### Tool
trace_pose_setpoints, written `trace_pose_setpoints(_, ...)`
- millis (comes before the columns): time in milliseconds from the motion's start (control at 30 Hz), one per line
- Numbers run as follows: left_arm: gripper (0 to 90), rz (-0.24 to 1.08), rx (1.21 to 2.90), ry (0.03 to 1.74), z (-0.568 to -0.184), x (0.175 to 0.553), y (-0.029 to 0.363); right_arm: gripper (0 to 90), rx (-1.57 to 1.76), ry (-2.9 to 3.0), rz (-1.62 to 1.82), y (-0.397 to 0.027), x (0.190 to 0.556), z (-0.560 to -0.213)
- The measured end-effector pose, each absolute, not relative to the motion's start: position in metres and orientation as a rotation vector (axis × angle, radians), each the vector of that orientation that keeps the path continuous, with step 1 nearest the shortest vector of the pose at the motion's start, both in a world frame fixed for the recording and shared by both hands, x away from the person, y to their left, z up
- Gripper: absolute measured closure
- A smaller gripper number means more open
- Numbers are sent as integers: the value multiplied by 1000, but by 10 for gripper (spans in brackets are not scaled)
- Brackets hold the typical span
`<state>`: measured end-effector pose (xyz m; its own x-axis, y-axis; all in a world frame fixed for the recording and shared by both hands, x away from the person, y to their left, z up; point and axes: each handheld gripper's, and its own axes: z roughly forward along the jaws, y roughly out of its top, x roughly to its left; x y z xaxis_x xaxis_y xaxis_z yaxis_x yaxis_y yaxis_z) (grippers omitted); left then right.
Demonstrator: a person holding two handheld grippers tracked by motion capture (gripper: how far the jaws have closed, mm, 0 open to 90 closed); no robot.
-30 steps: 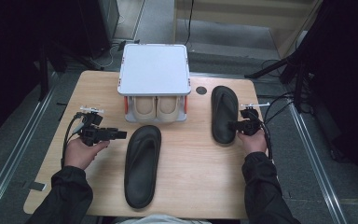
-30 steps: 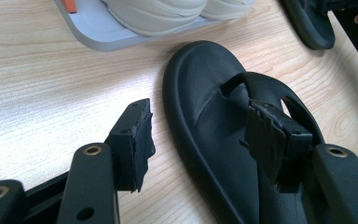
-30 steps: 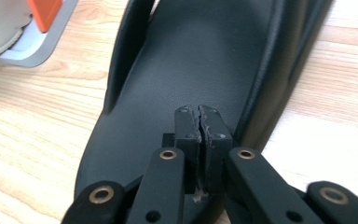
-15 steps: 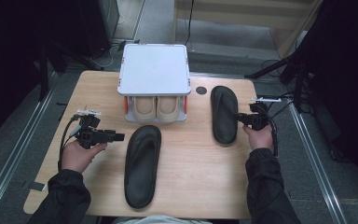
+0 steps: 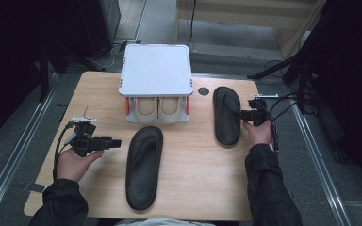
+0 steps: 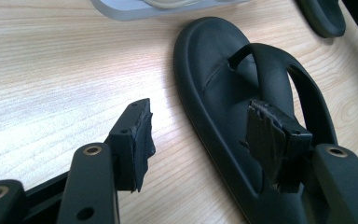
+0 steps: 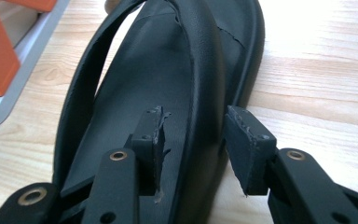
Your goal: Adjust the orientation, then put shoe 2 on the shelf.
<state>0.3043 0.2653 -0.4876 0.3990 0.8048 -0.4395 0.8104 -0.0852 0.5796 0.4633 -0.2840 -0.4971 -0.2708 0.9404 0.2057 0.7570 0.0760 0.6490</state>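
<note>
near flip-flop laid flat by table front edge, centre | left gripper held just beside its left rim, jaws released, nothing grasped | far flip-flop set near right edge | right gripper jaws just opened, straddling its rim, pads clear | rack at back edge

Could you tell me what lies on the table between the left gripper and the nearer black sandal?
Nothing: in the high view, bare wooden table separates the left gripper from the near sandal. The left gripper view shows the same.
</note>
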Motion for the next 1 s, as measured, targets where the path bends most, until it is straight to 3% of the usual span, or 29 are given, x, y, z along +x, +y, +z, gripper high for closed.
trace_pose_setpoints(367,418,-6,1870,1409,-491,297,267,619,1744,2043,989,-278,477,-503)
trace_pose_setpoints(567,418,-3,1874,1406,-491,296,266,723,1774,2011,980,-279,479,-503)
trace_pose_setpoints(1000,418,-4,1869,1404,-490,295,267,744,1794,2006,991,-274,477,-492)
